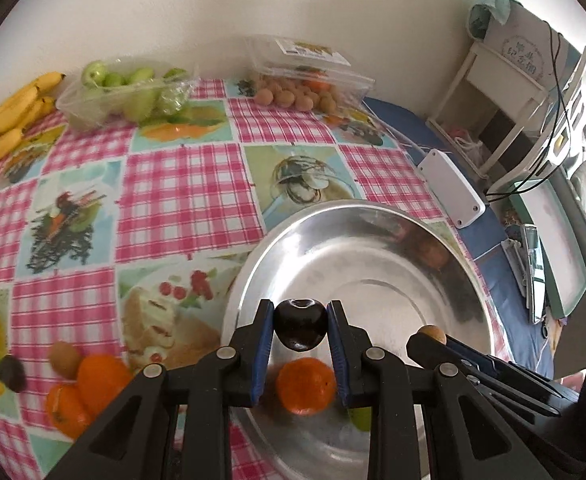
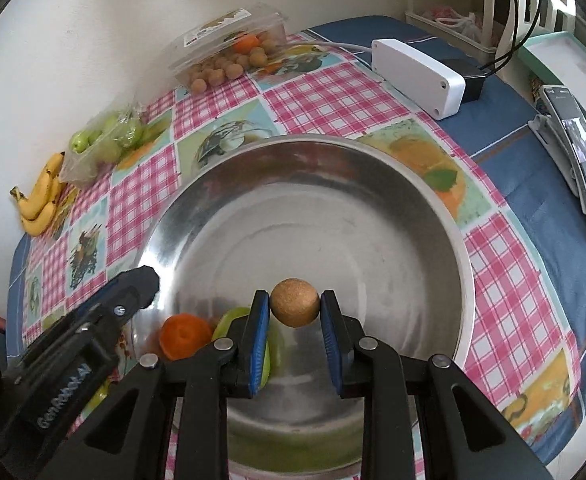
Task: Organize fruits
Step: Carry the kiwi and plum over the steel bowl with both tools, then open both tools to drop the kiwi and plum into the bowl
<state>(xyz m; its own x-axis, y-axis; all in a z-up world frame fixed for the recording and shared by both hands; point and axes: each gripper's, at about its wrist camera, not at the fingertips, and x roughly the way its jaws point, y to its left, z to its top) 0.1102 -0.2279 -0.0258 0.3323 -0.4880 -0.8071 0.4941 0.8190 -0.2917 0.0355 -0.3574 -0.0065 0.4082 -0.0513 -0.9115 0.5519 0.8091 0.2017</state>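
My left gripper (image 1: 301, 306) is shut on a dark, glossy plum (image 1: 300, 330) and holds it above the near part of a large steel bowl (image 1: 333, 210). An orange (image 1: 305, 386) and a green fruit (image 1: 361, 418) lie in the bowl below it. In the right wrist view my right gripper (image 2: 294, 297) is shut on a tan, rough-skinned longan (image 2: 294, 310) over the same bowl (image 2: 463, 264). There the orange (image 2: 182, 336) and the green fruit (image 2: 233, 320) lie at the near left. The left gripper's black finger (image 2: 141, 284) reaches over the bowl's left rim.
On the checked cloth left of the bowl lie a kiwi (image 1: 64, 358), oranges (image 1: 93, 384) and a dark fruit (image 1: 11, 372). By the wall are bananas (image 1: 9, 116), a tub of green fruit (image 1: 125, 92) and a box of longans (image 1: 301, 80). A white box (image 1: 451, 188) and a phone (image 2: 581, 160) lie at the right.
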